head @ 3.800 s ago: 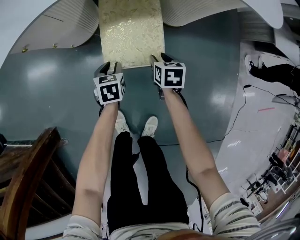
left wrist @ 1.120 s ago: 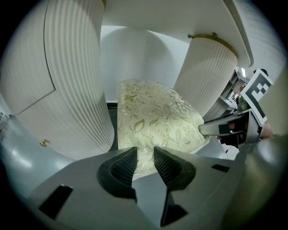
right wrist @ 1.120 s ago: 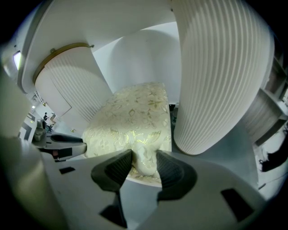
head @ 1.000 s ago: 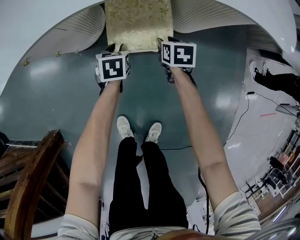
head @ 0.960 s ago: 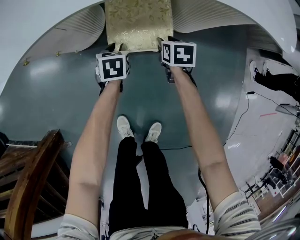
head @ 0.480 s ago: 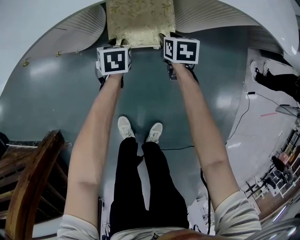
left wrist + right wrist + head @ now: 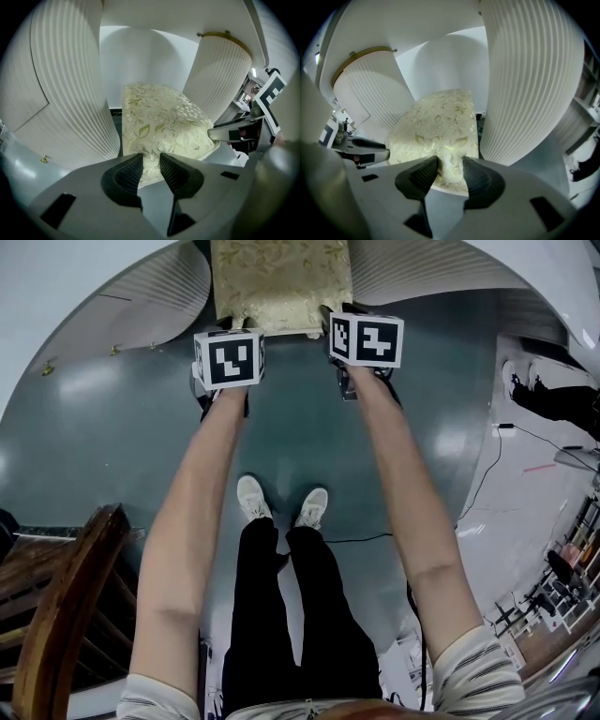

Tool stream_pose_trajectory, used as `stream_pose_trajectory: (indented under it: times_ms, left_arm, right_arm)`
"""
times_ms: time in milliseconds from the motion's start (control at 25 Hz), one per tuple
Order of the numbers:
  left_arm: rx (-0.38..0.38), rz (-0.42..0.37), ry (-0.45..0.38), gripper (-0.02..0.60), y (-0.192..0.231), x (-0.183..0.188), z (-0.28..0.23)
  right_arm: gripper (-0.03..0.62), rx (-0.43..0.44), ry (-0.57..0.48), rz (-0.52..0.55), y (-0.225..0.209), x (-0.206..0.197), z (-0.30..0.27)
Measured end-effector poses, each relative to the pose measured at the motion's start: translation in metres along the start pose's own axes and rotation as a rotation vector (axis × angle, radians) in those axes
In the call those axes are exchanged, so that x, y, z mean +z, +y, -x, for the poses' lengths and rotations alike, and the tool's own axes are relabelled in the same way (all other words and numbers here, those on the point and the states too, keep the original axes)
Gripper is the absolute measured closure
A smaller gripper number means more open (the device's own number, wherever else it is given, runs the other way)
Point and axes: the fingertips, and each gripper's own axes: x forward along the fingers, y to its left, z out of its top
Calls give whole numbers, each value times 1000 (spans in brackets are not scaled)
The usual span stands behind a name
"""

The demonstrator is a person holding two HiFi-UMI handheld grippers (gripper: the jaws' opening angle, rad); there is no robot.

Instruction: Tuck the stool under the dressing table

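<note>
**Entry: both grippers on stool edge, stool in the table's kneehole**

Head view: the stool with a cream-and-gold floral brocade cushion [image 7: 279, 282] sits at top centre of the frame. It lies between the two curved, white ribbed pedestals of the dressing table [image 7: 155, 292], which fan out to upper left and upper right. The far part of the cushion runs out past the top edge. The near edge faces me and shows just above the two marker cubes.

Left gripper [image 7: 225, 331]: in the left gripper view, I see its dark textured fingers [image 7: 124, 176] clenched on the near left edge of the cushion [image 7: 159, 122]. A fold of brocade is pinched between them at lower centre. A ribbed pedestal [image 7: 65, 79] fills the left of that frame, and the other pedestal stands at upper right. The smooth white underside of the table arches over the stool.

Right gripper [image 7: 330, 317]: in the right gripper view, its fingers [image 7: 417, 178] are clamped on the near right corner of the cushion [image 7: 440, 122]. The padding bulges up between them. A ribbed pedestal [image 7: 529, 84] stands close on the right of the frame. The left gripper [image 7: 365, 147] shows at centre left, touching the cushion edge.

Surroundings, head view: glossy grey-green floor [image 7: 300, 427] across the middle of the frame. My operator's white shoes [image 7: 281, 502] are at centre, well apart from the stool. A dark wooden chair [image 7: 56, 615] is at lower left.
</note>
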Motion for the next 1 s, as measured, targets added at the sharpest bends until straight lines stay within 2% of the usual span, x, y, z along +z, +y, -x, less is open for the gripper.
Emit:
stream_pose_trajectory:
  times_ms: [120,400,800,920,1000]
  left_arm:
    - [-3,21,20,457,-3,-7,-2]
    - [9,5,-14,456,-1,-5,3]
    - [4,33,-21,457,-2,-11,5]
    - [8,57,-51,462,-2,-9,12]
    - [5,38,-61,460,-3,-9,16]
  right_arm:
    - [416,-2,-4,0,0,-1,1]
    - [416,-13,-29,-7,2,-4,4]
    - [414,-42,-63,-13,2,-5,9]
    - [414,-49,-88,-29,1,-6,14]
    - [410,-44,-101,-38,-1,-5,18]
